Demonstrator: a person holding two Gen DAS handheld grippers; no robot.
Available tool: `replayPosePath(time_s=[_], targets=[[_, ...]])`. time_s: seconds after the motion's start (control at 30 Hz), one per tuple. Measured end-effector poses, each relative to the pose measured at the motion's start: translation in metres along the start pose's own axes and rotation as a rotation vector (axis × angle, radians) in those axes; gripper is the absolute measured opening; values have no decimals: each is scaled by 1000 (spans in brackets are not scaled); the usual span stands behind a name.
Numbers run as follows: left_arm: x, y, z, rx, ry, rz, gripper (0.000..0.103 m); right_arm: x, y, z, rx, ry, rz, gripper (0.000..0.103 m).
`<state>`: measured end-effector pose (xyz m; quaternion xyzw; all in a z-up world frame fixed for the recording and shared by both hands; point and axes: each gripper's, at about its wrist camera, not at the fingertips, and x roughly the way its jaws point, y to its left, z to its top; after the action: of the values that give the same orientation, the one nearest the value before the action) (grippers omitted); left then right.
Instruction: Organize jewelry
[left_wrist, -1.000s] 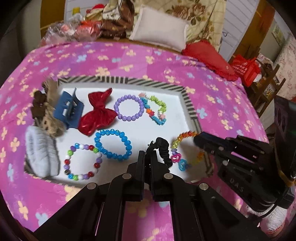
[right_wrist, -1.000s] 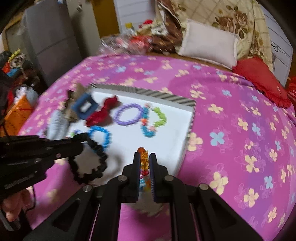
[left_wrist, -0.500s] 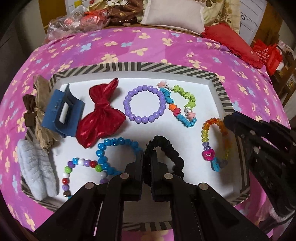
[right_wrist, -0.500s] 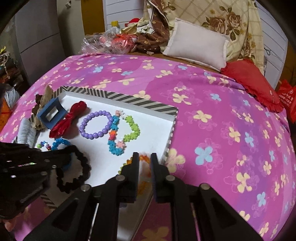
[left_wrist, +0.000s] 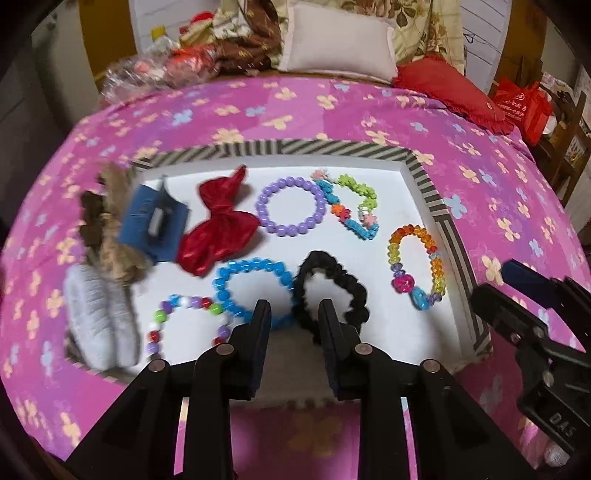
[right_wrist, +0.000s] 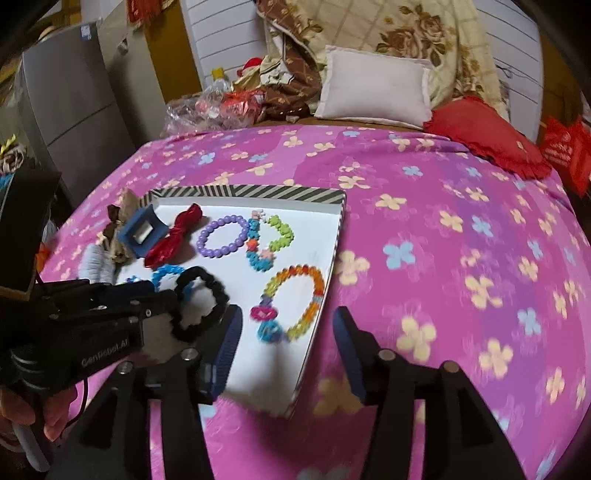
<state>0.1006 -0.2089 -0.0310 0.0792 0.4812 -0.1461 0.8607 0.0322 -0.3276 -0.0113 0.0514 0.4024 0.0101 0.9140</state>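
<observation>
A white tray with a striped rim (left_wrist: 295, 146) (right_wrist: 258, 192) lies on the pink flowered bedspread. My left gripper (left_wrist: 293, 326) (right_wrist: 162, 293) hangs over the tray's near edge, jaws opening. The black scrunchie (left_wrist: 328, 291) (right_wrist: 201, 302) lies loose on the tray just ahead of its fingertips. My right gripper (right_wrist: 288, 332) (left_wrist: 517, 295) is at the tray's right rim, jaws opening wide. The rainbow bead bracelet (right_wrist: 295, 302) (left_wrist: 415, 266) lies flat ahead of it, touched by neither pad. A blue bead bracelet (left_wrist: 251, 288) sits left of the scrunchie.
Also in the tray are a purple bracelet (left_wrist: 290, 206), a flower bracelet (left_wrist: 351, 206), a red bow (left_wrist: 218, 232), a blue hair claw (left_wrist: 155, 221) and a multicolour bracelet (left_wrist: 184, 321). A white pillow (right_wrist: 373, 88) and a red cushion (right_wrist: 484, 136) lie behind.
Both grippers were shut, the left on the black scrunchie and the right on the rainbow bracelet. Both have opened, and the two pieces now lie on the tray.
</observation>
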Motion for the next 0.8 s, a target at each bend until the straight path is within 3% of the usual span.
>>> replayPosePath(time_s=[0.27, 0.47, 0.8], targets=[[-48, 12, -26, 1, -115, 56, 31, -36, 15, -22, 64, -73, -29, 63], [-83, 21, -44, -20, -185, 96, 31, -65, 40, -30, 40, -133, -11, 69], [-112, 32, -71, -38, -228, 119, 31, -93, 64, -43, 68, -179, 32, 72]])
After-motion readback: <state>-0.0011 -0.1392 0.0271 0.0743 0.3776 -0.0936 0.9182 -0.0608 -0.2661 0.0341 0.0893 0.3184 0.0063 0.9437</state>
